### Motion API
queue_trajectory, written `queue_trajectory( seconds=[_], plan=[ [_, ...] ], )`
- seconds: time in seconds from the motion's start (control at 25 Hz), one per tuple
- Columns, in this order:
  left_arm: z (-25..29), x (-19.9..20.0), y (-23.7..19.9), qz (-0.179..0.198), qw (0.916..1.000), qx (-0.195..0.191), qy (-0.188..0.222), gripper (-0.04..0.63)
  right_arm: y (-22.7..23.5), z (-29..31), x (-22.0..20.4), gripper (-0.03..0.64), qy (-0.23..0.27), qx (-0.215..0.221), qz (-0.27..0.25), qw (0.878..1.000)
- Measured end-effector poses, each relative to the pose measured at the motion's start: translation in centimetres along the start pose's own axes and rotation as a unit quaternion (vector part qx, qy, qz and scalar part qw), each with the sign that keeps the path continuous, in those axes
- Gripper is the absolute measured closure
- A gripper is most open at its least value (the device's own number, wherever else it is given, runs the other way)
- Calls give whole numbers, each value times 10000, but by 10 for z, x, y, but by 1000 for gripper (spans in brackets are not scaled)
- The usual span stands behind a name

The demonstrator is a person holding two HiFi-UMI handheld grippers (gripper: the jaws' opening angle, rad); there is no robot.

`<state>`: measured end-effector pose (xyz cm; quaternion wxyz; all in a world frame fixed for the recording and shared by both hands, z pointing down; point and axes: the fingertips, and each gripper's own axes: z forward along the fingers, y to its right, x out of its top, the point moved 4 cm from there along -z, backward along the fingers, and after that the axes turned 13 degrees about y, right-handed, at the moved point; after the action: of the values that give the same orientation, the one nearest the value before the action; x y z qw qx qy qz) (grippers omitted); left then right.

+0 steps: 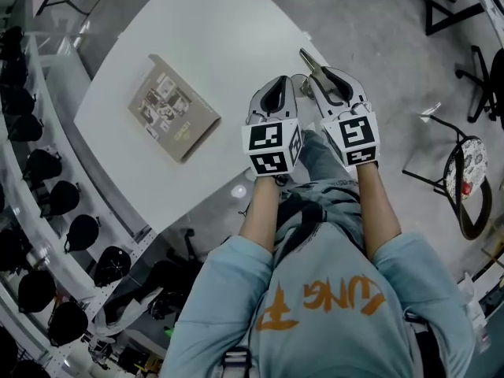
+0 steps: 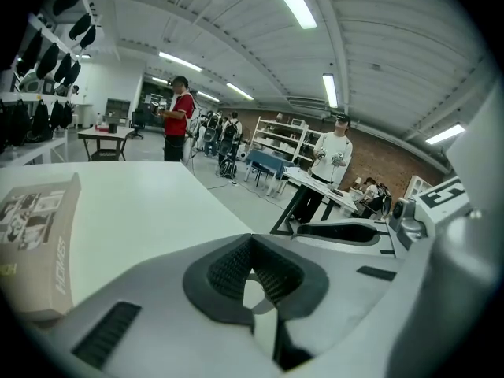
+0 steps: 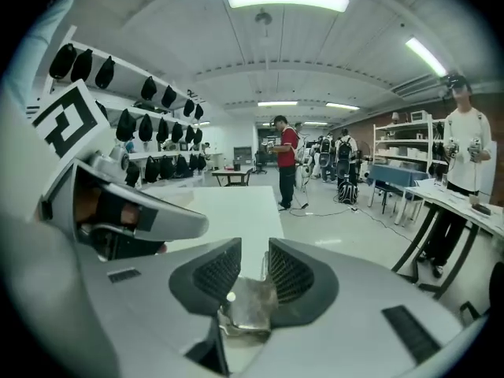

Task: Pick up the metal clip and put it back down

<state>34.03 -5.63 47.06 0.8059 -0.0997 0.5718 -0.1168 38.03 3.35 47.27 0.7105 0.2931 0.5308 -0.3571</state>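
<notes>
The metal clip [image 1: 309, 59] lies at the right edge of the white table [image 1: 220, 22], one silvery arm sticking out past my right gripper [image 1: 324, 75]. In the right gripper view the clip [image 3: 248, 309] sits low between the jaws, deep at their root. The right gripper [image 3: 254, 262] is open, and its ribbed pads [image 3: 216, 270] stand apart with table showing between them. My left gripper [image 1: 280, 81] rests beside it on the left. In its own view the left gripper [image 2: 252, 242] is shut, with the pads meeting at the tips and nothing in them.
A tan book [image 1: 173, 109] lies on the table to the left of both grippers, also seen as the book [image 2: 39, 242]. Racks of black helmets [image 1: 47, 203] line the left. A chair [image 1: 465, 172] stands on the floor to the right. People [image 2: 177, 116] stand far behind.
</notes>
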Motion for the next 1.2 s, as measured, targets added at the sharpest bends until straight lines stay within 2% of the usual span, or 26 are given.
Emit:
queue_trajectory(
  seconds=[0.24, 0.32, 0.56, 0.84, 1.2],
  plan=[
    [0, 32, 2, 234, 9993, 67, 278, 586, 27, 12, 35, 508, 473, -71, 253, 9985],
    [-2, 44, 2, 307, 9987, 124, 398, 586, 31, 17, 48, 528, 650, -42, 323, 9974],
    [-7, 82, -8, 340, 9945, 456, 876, 586, 27, 32, 82, 577, 948, 343, 423, 9940],
    [-13, 119, -10, 403, 9856, 770, 1452, 586, 22, 46, 122, 588, 1259, 870, 365, 9875],
    [-25, 171, -15, 591, 9683, 1105, 2160, 586, 17, 68, 185, 586, 1627, 1026, 110, 9813]
  ],
)
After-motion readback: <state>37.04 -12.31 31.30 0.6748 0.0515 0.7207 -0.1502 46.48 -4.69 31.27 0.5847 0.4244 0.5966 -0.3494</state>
